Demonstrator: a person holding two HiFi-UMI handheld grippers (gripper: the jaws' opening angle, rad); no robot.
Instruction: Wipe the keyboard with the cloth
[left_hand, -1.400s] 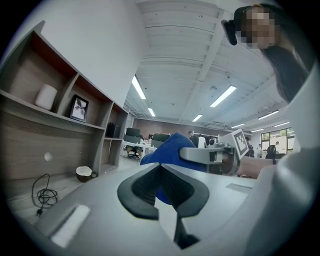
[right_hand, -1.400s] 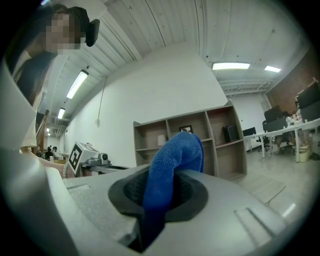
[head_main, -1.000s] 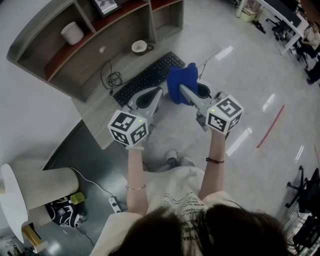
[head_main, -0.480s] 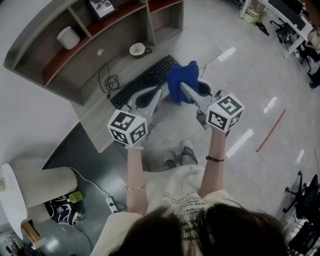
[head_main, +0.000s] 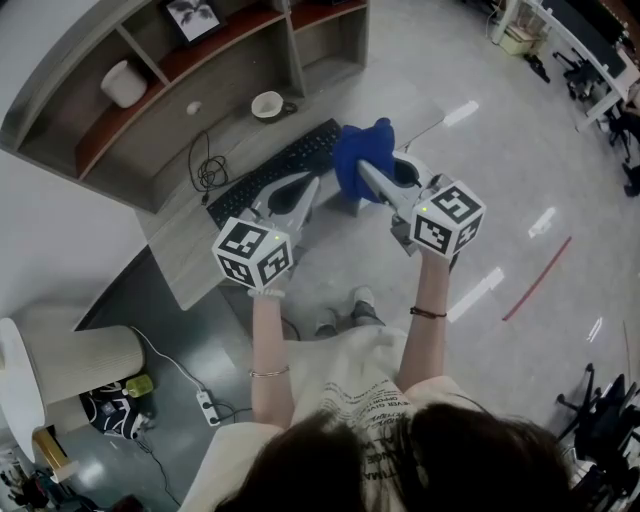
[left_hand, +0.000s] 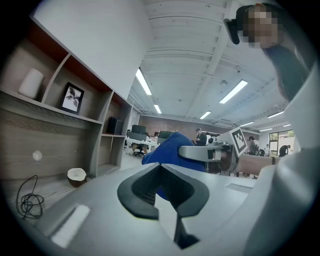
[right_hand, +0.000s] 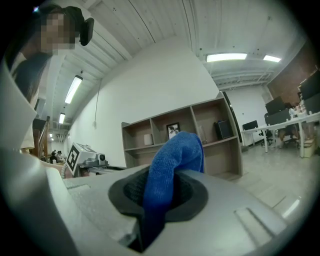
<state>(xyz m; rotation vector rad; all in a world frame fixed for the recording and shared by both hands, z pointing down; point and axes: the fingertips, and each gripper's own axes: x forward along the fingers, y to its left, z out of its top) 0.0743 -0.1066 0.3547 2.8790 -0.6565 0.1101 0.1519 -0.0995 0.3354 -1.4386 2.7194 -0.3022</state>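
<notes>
The black keyboard lies on the grey desk, seen only in the head view. My right gripper is shut on a blue cloth, which hangs bunched in the air by the keyboard's right end. In the right gripper view the cloth stands up out of the right gripper between the black pads. My left gripper hovers above the keyboard's near edge; its jaws are shut with nothing in them. The cloth shows beyond them.
A white bowl and a coiled black cable lie on the desk behind the keyboard. Shelves above hold a white pot and a framed picture. A power strip lies on the floor at the left.
The head view has drifted, so the desk sits lower and further left. Both grippers keep their pose, and the cloth stays clamped by the keyboard's right end.
</notes>
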